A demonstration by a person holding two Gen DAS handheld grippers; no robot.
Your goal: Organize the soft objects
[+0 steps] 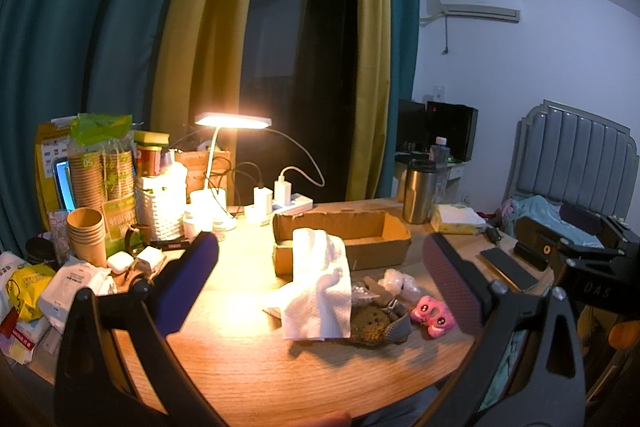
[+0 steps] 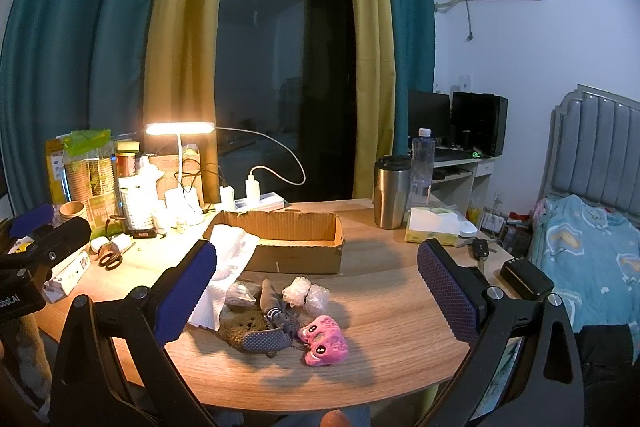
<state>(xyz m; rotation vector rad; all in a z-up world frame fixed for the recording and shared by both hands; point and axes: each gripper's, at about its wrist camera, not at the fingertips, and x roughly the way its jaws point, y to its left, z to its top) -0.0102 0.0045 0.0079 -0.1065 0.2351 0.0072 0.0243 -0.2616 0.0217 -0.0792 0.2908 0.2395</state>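
The left hand-held gripper (image 1: 320, 283) hangs over the near edge of the desk (image 1: 248, 359) with its jaws wide apart and nothing between the pads. The right hand-held gripper (image 2: 316, 291) is the same: jaws spread, empty, above the near edge.

The soft things lie in a loose heap near the middle of the desk, just in front of the box (image 2: 296, 239). A white cloth (image 1: 316, 291) drapes from the box's front left corner down onto the heap. Beside it lies a brown knitted piece (image 2: 244, 329) with a grey dotted sock (image 2: 266, 341) touching its near side. A pink plush (image 2: 324, 341) sits at the heap's right end, closest to the near edge. Two wads of bubble wrap (image 2: 306, 293) lie between the plush and the box.

A lit lamp (image 1: 234, 121) stands at the far left, among cups (image 1: 86, 235) and packets. A steel tumbler (image 2: 392, 195) and tissue pack (image 2: 434, 227) stand toward the far right corner.
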